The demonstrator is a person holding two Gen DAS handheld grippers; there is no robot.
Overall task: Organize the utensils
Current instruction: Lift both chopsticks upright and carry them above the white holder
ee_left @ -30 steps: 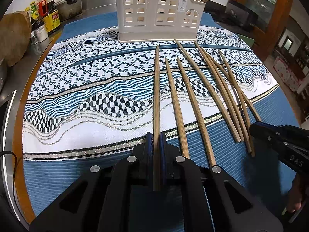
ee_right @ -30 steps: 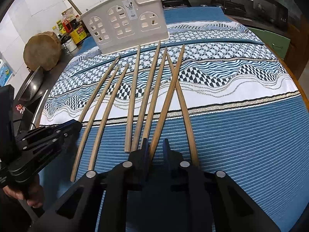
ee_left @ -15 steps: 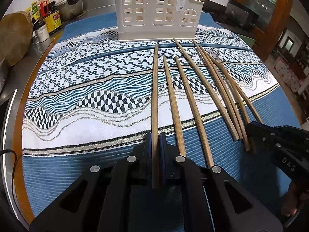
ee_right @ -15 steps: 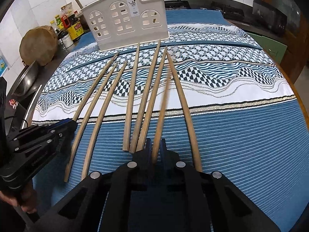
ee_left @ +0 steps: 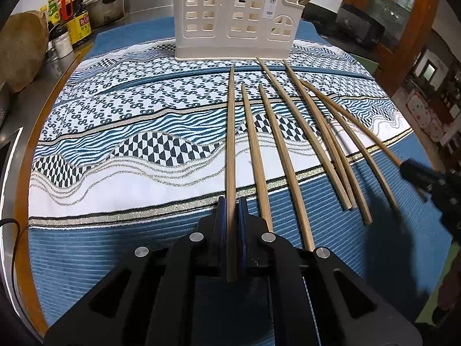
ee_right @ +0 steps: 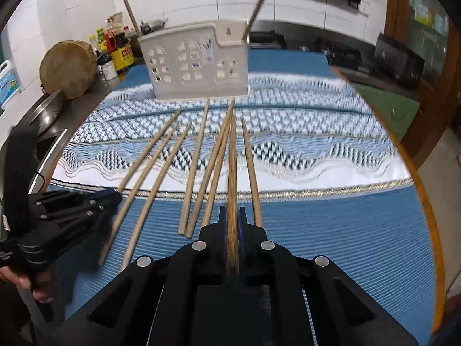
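Several long wooden chopsticks lie in a fan on the patterned cloth (ee_left: 115, 132). My left gripper (ee_left: 231, 201) is shut on the leftmost chopstick (ee_left: 230, 132), which points at the cream utensil holder (ee_left: 233, 17). My right gripper (ee_right: 232, 212) is shut on another chopstick (ee_right: 232, 167) and holds it raised above the rest, pointing at the holder (ee_right: 198, 63). Two chopsticks stand in the holder; one (ee_right: 259, 5) leans out at its right end. The right gripper shows blurred at the right edge of the left wrist view (ee_left: 432, 181).
Sauce bottles (ee_left: 72, 17) and a round wooden block (ee_left: 20, 49) stand at the back left beyond the cloth. The table's wooden rim (ee_right: 426, 201) curves along the right. Dark appliances (ee_right: 397, 57) sit at the back right.
My right gripper has shut on a chopstick and lifted it off the cloth, tilting the view upward. My left gripper still holds its chopstick and has risen slightly.
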